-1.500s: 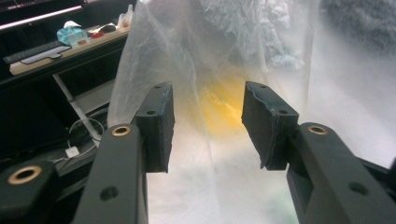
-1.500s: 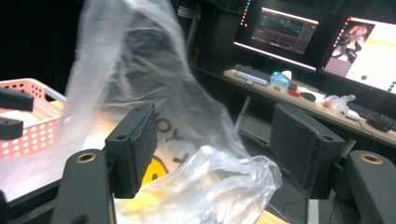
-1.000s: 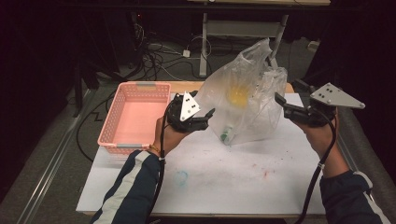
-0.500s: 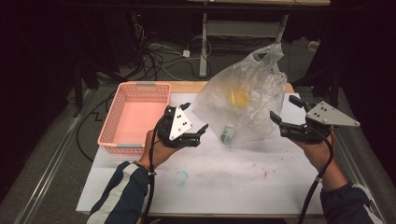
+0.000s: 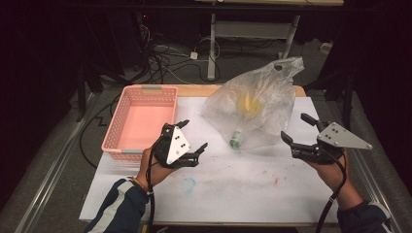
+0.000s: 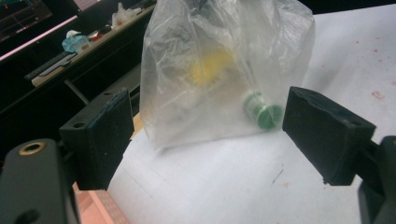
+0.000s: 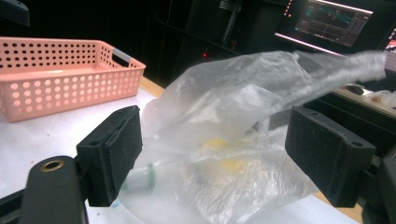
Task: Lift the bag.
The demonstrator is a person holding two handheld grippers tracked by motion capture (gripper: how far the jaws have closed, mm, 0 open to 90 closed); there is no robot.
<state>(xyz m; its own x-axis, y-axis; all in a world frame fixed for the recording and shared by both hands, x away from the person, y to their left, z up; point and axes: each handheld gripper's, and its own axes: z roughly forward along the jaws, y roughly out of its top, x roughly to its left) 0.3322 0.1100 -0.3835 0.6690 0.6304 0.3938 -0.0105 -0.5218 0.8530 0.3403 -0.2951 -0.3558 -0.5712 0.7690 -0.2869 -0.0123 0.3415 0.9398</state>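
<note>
On the far right part of the desk sits the clear plastic bag, slumped and crumpled, its top drawn up to a point toward the far right. Nothing holds it, and both my grippers are clear of it. Through the plastic I see something yellow near the middle, and a green-capped bottle lying at the bag's near edge, cap toward me.

My left gripper hangs to the near left of the bag, just beside the pink basket, jaws spread wide with nothing between them. In the left gripper view the bag stands ahead, framed between my two black pads, with the green cap close to the right-hand one but not touching.

My right gripper sits off the bag's near right side, and its jaws have just been opening: they stand wide now, empty, pads off the plastic. In the right gripper view the bag billows between and beyond the pads, with the pink basket farther off at the left on the white desk top.
</note>
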